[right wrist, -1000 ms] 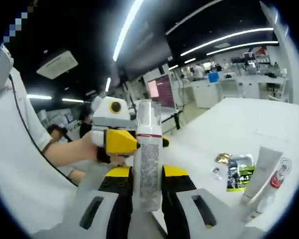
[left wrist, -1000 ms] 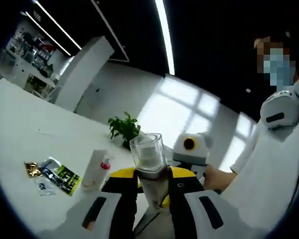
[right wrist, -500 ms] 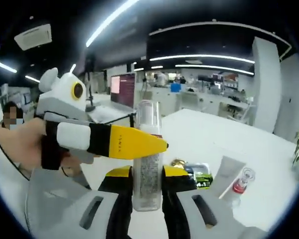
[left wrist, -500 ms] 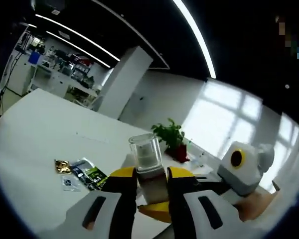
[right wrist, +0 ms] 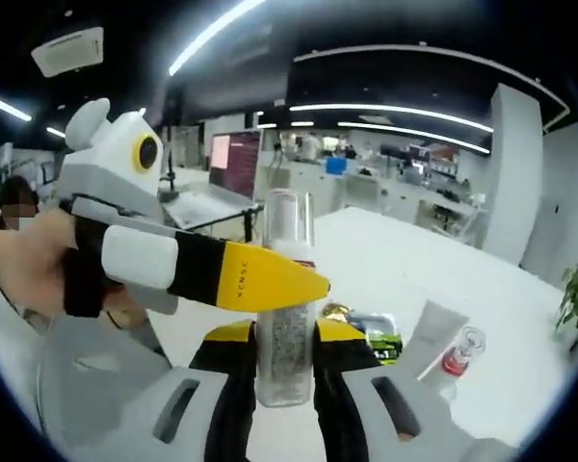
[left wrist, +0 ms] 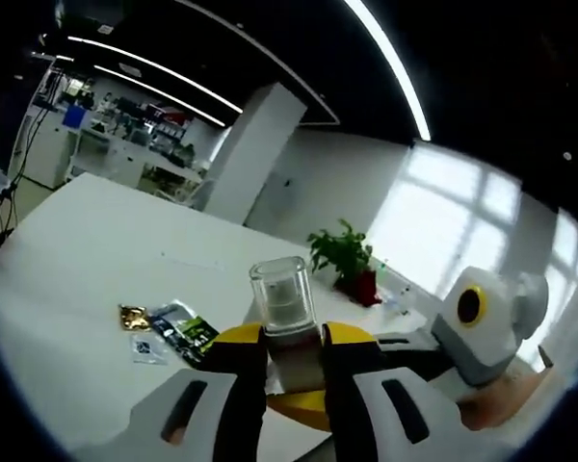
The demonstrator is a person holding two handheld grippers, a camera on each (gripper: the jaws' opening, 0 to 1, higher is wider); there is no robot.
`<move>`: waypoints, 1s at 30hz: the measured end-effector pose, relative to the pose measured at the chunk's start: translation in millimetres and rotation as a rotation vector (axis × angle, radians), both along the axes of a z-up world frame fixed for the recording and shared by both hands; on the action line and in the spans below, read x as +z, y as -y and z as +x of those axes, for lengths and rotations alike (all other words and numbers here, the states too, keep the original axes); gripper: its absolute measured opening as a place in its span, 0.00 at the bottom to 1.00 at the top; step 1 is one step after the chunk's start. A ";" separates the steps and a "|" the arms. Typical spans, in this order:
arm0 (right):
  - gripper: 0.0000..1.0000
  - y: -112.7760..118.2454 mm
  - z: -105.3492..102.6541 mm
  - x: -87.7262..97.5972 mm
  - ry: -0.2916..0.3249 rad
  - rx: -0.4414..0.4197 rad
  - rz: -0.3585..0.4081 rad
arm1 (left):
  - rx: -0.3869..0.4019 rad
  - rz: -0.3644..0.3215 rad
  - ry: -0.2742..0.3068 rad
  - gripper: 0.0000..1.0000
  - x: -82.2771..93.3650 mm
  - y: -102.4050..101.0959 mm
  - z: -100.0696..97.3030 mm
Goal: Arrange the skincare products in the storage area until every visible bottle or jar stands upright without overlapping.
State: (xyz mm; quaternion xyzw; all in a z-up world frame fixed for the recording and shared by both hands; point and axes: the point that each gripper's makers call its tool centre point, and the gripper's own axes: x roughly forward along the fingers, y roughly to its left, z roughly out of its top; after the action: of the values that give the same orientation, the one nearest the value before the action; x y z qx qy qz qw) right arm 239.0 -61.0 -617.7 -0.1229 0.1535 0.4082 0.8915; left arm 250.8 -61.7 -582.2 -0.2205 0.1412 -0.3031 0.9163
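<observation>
Both grippers grip one tall clear spray bottle w/ see-through cap (right wrist: 286, 298). Left gripper (left wrist: 294, 361) pinches near the cap, right gripper (right wrist: 285, 371) the body. Bottle stands upright, above the white table (right wrist: 462, 279).

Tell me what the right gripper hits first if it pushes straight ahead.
Likely nothing soon: the bottle already sits between its jaws, with bare white table beyond. The left gripper crosses close in front; depth is unclear.
</observation>
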 end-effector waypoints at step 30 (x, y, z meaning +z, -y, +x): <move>0.22 -19.6 -83.8 47.4 -0.197 0.715 0.240 | -0.741 -0.030 0.300 0.15 49.3 14.5 -81.1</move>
State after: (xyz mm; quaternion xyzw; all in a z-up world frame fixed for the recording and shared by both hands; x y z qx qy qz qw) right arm 155.2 -41.4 -570.2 -0.0234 0.1369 0.7180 0.6820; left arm 169.7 -76.2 -532.8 -0.1215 0.0711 -0.6438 0.7521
